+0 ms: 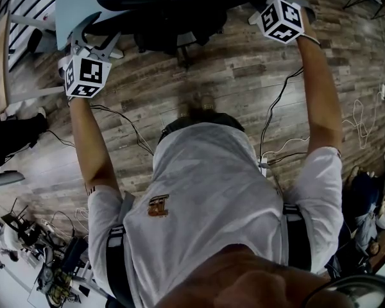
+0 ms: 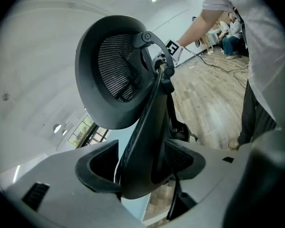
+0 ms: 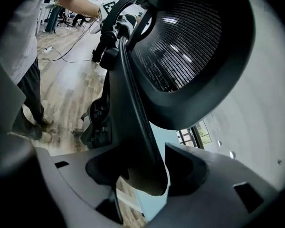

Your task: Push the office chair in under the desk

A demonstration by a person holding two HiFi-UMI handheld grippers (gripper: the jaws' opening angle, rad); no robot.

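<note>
At the edge of the pale desk (image 1: pixel 69 5), top of the head view: one black mesh-backed office chair (image 1: pixel 170 24), standing on the wood floor (image 1: pixel 237 76). Left gripper (image 2: pixel 142 175): jaws apart, straddling one side rim of the chair back, not clamped. Right gripper (image 3: pixel 142 175): jaws likewise apart about the opposite rim. Cables (image 1: pixel 274 108) lie across the floor.

Office chair (image 2: pixel 133 103) is matt black plastic and mesh; floor (image 1: pixel 244 76) grained wood.

White short-sleeved T-shirt (image 1: pixel 205 185) with a small brown logo (image 1: pixel 158 206), black straps (image 1: pixel 115 262) over it. The left gripper (image 2: pixel 142 170) and right gripper (image 3: pixel 147 167) carry white cubes (image 1: pixel 86 76) with black square markers
</note>
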